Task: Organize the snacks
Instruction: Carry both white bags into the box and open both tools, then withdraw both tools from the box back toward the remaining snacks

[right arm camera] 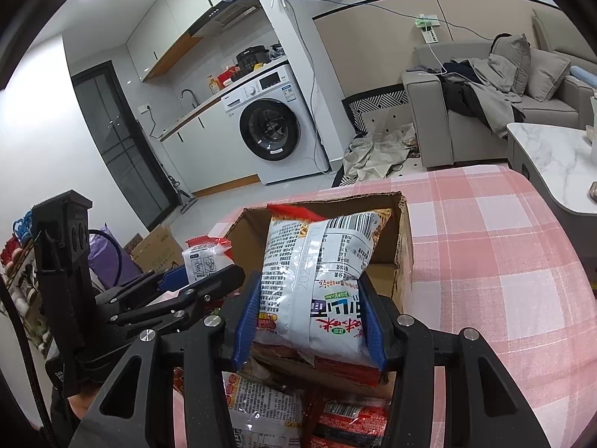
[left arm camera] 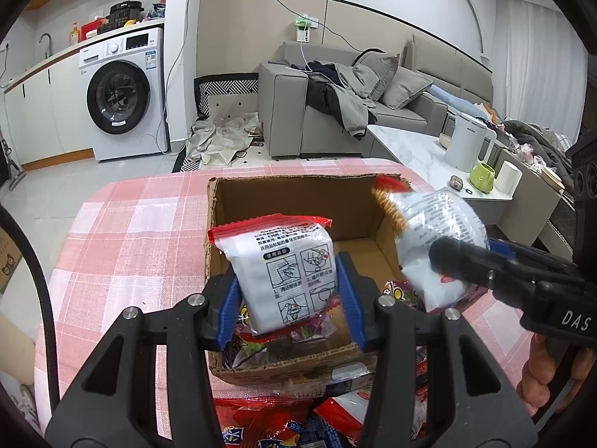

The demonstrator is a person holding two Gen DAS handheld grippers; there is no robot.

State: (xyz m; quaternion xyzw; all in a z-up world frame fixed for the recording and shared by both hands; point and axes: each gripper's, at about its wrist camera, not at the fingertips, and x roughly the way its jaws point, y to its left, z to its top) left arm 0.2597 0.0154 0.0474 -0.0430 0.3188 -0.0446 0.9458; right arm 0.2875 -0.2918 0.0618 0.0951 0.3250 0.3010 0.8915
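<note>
Cardboard box [left arm camera: 261,201]: open-topped, stood on the pink checked tablecloth [left arm camera: 130,224]; the landmark for all entries below.

Left gripper [left arm camera: 291,298]: blue pads pinched on a small white packet with red top seal [left arm camera: 287,272], held upright over the near end of the box.

Right gripper [right arm camera: 309,321]: pads closed against both sides of a larger white noodle packet [right arm camera: 321,261], barcode uppermost, raised over the near right part of the box; blurred in the left wrist view.

Inside the box: at least one purple-printed snack pack [left arm camera: 309,332] on the floor under the small packet; others possibly there, too hidden to tell.

Near side of the box, on the cloth: loose red and white snack packets [right arm camera: 268,403], heaped.

Beyond the box: washing machine [left arm camera: 123,93], grey sofa [left arm camera: 335,112].
</note>
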